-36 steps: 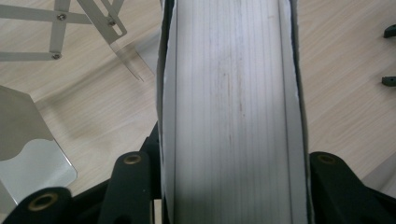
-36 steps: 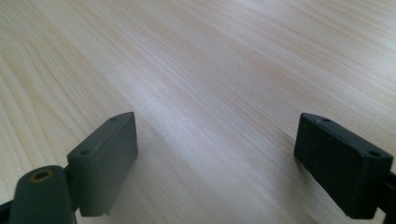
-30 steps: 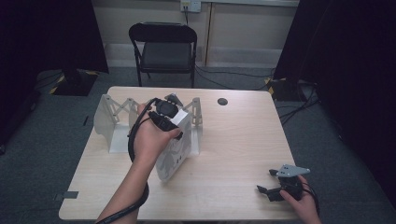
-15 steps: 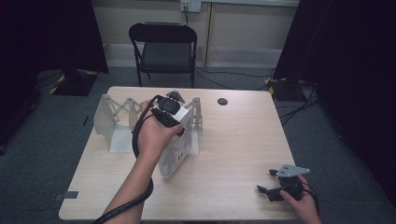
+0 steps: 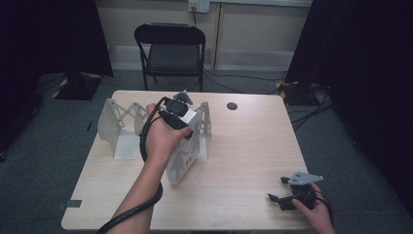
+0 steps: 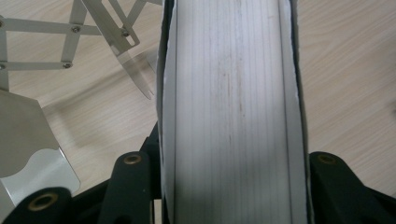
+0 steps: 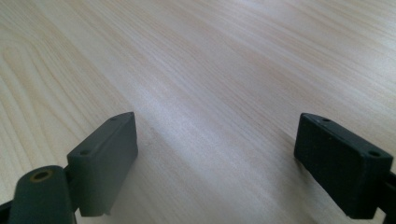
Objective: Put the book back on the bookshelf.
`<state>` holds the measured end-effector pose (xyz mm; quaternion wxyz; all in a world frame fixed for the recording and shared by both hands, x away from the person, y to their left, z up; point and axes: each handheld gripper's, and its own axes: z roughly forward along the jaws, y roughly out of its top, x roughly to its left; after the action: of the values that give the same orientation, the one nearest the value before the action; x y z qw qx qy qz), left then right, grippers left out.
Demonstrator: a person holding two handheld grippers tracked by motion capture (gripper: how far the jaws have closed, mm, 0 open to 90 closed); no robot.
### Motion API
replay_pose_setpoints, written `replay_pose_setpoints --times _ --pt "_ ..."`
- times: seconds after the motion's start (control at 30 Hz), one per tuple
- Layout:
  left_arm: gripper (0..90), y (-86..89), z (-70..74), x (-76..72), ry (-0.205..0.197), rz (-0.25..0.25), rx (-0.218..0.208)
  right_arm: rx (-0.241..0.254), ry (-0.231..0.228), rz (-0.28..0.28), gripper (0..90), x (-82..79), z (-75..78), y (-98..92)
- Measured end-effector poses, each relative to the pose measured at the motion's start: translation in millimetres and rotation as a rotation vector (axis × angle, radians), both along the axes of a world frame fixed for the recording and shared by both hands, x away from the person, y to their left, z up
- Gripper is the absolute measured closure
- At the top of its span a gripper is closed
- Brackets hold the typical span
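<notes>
Two claws are at work on the counter (image 5: 243,146). Your left claw (image 5: 181,108), at the centre of the high view, is clamped on a thick white book (image 5: 182,151); the left gripper view shows its page edges (image 6: 229,112) running up the middle of the frame, pressed between the two black jaws at either side. The book stands on the counter, tilted, with its lower end toward the bottom of the high view. Just beside it, to the left in that view, stands a white expanding rack (image 5: 122,122) with scissor-jointed slats; the same slats (image 6: 70,46) cross the upper left of the left gripper view. Your right claw (image 5: 277,197) sits low at the bottom right of the high view, well apart from the book, its jaws spread wide over bare wood (image 7: 210,70). A dark folding chair (image 5: 170,48) stands beyond the counter, at the top of the frame.
</notes>
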<state>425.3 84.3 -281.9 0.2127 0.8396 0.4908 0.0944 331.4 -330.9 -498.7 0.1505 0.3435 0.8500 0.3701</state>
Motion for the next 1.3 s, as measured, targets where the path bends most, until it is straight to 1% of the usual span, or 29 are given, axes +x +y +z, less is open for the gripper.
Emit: replay_pose_setpoints --times 0.33,0.4,0.5,0.57,0.6,0.67,0.73,0.87,0.9,1.03,1.13,1.23,1.3 --pt "53.5 -0.1 0.5 5.2 0.001 0.013 -0.004 0.0 0.0 0.0 13.1 0.0 0.0 0.0" --pt "53.4 0.3 -0.3 6.2 0.004 0.023 -0.008 0.0 0.0 0.0 13.1 0.0 0.0 0.0" --pt "53.4 0.1 -1.4 7.4 0.002 0.023 0.0 0.0 0.0 0.0 13.1 0.0 0.0 0.0" --pt "53.4 0.2 -2.7 8.0 0.005 0.039 -0.006 0.0 0.0 0.0 13.1 0.0 0.0 0.0" --pt "53.4 0.1 -3.3 8.4 0.0 0.034 -0.003 0.0 0.0 0.0 13.1 0.0 0.0 0.0" --pt "53.4 0.0 -3.5 9.0 0.005 0.036 0.0 0.0 0.0 0.0 13.1 0.0 0.0 0.0" --pt "53.4 0.0 -4.2 9.6 0.007 0.042 -0.007 0.0 0.0 0.0 13.1 0.0 0.0 0.0" --pt "53.4 0.0 -4.4 10.3 0.0 0.049 -0.003 0.0 0.0 0.0 13.1 0.0 0.0 0.0" --pt "53.4 0.4 -4.2 10.7 0.006 0.05 -0.003 0.0 0.0 0.0 13.1 0.0 0.0 0.0" --pt "53.4 0.5 -4.4 12.1 0.004 0.061 -0.009 0.0 0.0 0.0 13.1 0.0 0.0 0.0" --pt "53.4 -0.7 -4.2 13.2 0.003 0.066 -0.004 0.0 0.0 0.0 13.1 0.0 0.0 0.0" --pt "53.4 -3.4 -3.8 14.3 -0.002 0.069 0.013 0.001 0.0 -0.001 13.1 0.0 0.0 0.0" --pt "53.4 -3.9 -4.3 15.7 -0.006 0.074 0.011 0.001 0.0 -0.001 13.1 0.0 0.0 0.1"
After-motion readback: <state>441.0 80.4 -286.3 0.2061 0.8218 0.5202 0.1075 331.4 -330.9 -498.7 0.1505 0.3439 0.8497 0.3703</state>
